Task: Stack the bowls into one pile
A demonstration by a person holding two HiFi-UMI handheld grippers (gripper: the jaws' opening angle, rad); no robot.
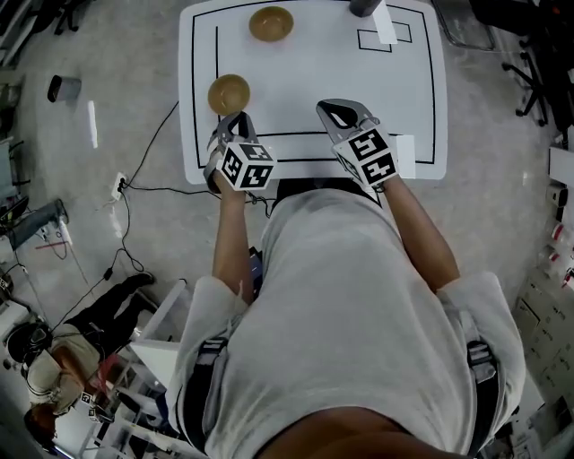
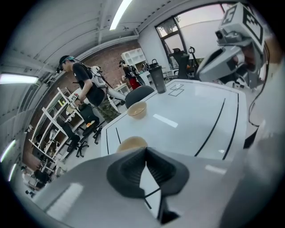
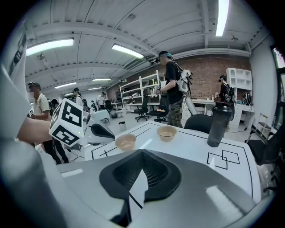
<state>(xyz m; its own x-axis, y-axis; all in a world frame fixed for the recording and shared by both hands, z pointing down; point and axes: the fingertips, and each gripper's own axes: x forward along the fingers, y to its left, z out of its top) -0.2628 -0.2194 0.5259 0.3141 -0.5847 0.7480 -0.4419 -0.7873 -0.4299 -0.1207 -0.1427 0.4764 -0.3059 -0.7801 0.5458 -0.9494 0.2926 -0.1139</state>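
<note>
Jaws of left gripper (image 1: 235, 118) and right gripper (image 1: 344, 106) were pressed together, empty. Round tan wooden near bowl (image 1: 229, 93) and far bowl (image 1: 271, 23) sat apart.

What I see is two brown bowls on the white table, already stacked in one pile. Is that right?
No. The two brown bowls are on the white table, but apart, not stacked: the near bowl lies by the left hand-held gripper, the far bowl at the far edge. The head view shows it.
</note>
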